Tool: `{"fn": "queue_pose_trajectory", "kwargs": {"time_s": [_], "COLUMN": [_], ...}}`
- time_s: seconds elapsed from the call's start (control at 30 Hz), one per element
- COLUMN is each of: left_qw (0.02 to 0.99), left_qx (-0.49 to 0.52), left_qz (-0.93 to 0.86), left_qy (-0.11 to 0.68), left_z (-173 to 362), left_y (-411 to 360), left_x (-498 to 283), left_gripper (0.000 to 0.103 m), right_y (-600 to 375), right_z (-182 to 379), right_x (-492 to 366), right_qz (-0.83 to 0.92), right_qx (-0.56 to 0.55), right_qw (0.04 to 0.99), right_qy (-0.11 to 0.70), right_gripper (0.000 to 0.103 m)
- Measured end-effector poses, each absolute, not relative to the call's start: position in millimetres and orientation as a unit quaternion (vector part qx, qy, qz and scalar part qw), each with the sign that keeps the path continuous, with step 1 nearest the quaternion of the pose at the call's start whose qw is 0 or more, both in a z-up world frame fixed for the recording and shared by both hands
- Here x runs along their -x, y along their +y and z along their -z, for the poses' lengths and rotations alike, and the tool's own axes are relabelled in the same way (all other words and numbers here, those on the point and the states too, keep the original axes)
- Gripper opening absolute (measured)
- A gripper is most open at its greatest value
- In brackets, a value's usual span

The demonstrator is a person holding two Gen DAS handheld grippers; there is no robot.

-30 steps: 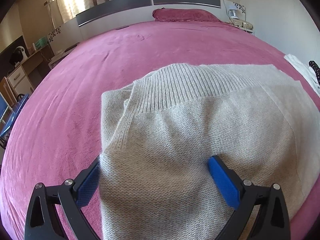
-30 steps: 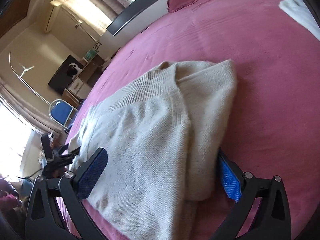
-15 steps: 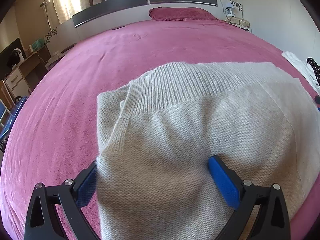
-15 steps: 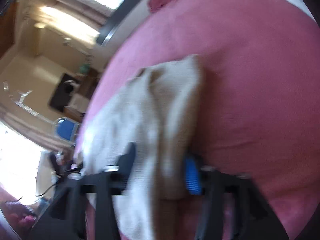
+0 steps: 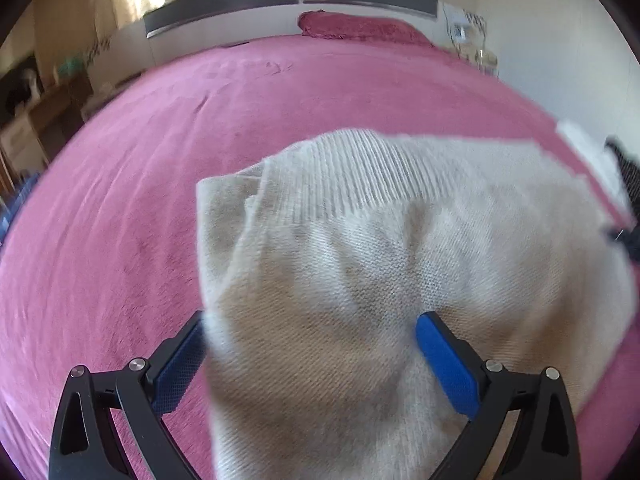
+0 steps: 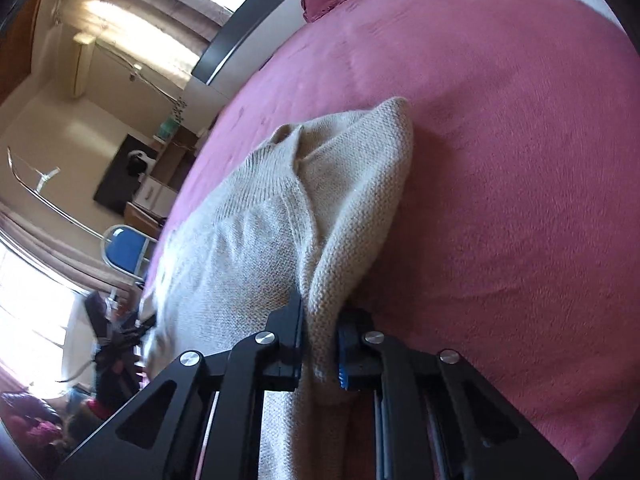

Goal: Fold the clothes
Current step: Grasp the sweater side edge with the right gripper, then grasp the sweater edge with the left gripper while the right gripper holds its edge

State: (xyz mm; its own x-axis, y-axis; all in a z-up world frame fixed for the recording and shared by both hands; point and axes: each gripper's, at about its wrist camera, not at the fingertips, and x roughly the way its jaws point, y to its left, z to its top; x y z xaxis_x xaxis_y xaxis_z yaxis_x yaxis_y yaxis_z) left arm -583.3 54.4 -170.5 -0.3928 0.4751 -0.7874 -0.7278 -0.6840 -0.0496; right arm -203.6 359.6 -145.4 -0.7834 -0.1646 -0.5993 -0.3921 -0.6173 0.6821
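We see a soft cream sweater (image 5: 360,264) lying on a big pink bed (image 5: 120,208). It is partly folded, with its ribbed band turned toward the far end of the bed, where a dark pink pillow (image 5: 360,30) sits by the headboard (image 5: 224,4).

Our left gripper (image 5: 310,354) is wide apart. The near part of the sweater lies between its two blue pads (image 5: 448,364), and the left pad sits just at the sweater's left edge. The pads do not squeeze the cloth — they only stand on each side of it.

Our right gripper (image 6: 320,344) is different. Its jaws have just been closing, and now they are pinched tight on a thick fold at the right edge of the sweater (image 6: 288,240). The cloth bunches up between the black fingers, and a bit of blue pad peeks out on the right side. From there the fold runs away from us up to a rounded corner, and the pink bed (image 6: 500,160) is bare beside it.

At the far right of the left view we can see a bit of white cloth (image 5: 584,148) on the bed, next to something dark that is too blurry to tell. In the right view, a blue chair (image 6: 126,250) stands off the bed, near a bright window (image 6: 28,292), and a dark desk (image 6: 120,184) is along the wall.
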Motion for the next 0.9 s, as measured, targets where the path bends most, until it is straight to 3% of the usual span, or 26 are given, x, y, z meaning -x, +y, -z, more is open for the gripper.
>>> {"fn": "queue_pose_trajectory", "kwargs": {"time_s": [0.23,0.47,0.9], "left_qw": [0.346,0.441,0.556], "left_qx": [0.484,0.514,0.534], "left_qz": [-0.804,-0.717,-0.611], "left_qy": [0.010,-0.166,-0.178], "left_z": [186,211,220], "left_y": [-29,-47,28], "left_x": [667,690,680], "left_gripper": [0.103,0.103,0.102], "right_y": [358,361,368], "right_z": [145,150,154], "right_x": [207,209,210], "right_qz": [-0.835,-0.832,-0.832], "right_qx": [0.328,0.322,0.327], "right_qw": [0.070,0.065,0.064], "right_qy": [0.437,0.447,0.444], "right_gripper": [0.013,0.014,0.014]}}
